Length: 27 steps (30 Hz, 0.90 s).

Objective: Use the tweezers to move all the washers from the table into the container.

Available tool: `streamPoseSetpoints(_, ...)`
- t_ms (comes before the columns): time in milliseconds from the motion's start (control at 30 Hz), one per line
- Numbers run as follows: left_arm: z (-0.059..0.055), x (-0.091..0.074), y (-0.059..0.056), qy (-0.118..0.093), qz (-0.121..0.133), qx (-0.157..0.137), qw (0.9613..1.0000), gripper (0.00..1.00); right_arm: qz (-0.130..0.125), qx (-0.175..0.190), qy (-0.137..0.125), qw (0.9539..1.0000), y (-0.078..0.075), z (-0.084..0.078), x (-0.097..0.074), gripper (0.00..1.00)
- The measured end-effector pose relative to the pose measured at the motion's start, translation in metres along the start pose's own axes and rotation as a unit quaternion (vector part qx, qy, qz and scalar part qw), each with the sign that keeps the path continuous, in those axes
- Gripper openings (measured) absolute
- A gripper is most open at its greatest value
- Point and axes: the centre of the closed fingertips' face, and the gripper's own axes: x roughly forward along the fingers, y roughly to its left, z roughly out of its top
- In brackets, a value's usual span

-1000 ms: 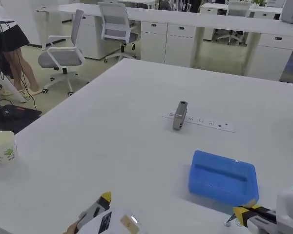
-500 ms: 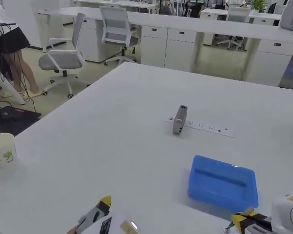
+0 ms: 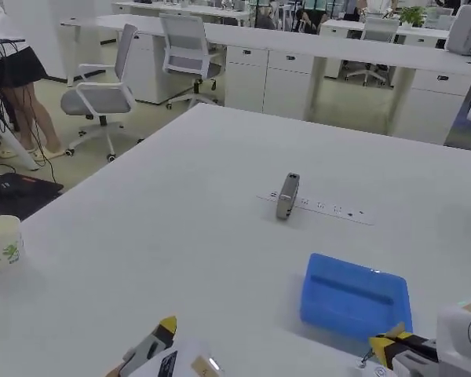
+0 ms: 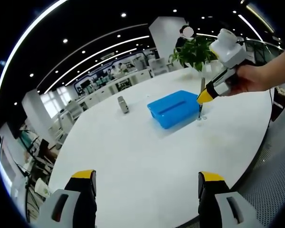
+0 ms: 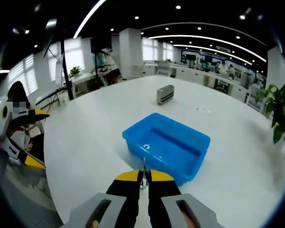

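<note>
— How's the left gripper [image 4: 142, 178]?
— Jaws spread wide apart.
— And the right gripper [image 5: 143, 176]?
— Jaws pinched together on the tweezers [image 5: 144, 165], which point down. A hand [image 4: 251, 78] wraps around its body.

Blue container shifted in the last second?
No. The blue container sits the same way off the grey adapter as before; the frame shift is camera motion.

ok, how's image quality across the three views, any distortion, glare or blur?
Head view: flat, soft light, low contrast, with a faint shadow beside the blue container. Left gripper view: heavy fisheye; the table edge and ceiling light strips bow into arcs. Right gripper view: same bowing, windows at left bright, and the tweezers read thin.
</note>
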Motion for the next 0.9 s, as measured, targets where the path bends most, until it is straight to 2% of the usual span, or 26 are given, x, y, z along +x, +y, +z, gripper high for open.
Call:
streamPoseSetpoints(500,-0.001,0.0,-0.001,0.002,-0.002,0.002,1.0,0.91,-0.011,0.002,-0.03,0.9995,-0.014,0.031,-0.006,0.01)
streamPoseSetpoints(900,-0.004,0.002,-0.003,0.011,-0.007,0.006,0.9999,0.91,-0.014,0.003,-0.05,0.9987,-0.022,0.05,0.0,0.02)
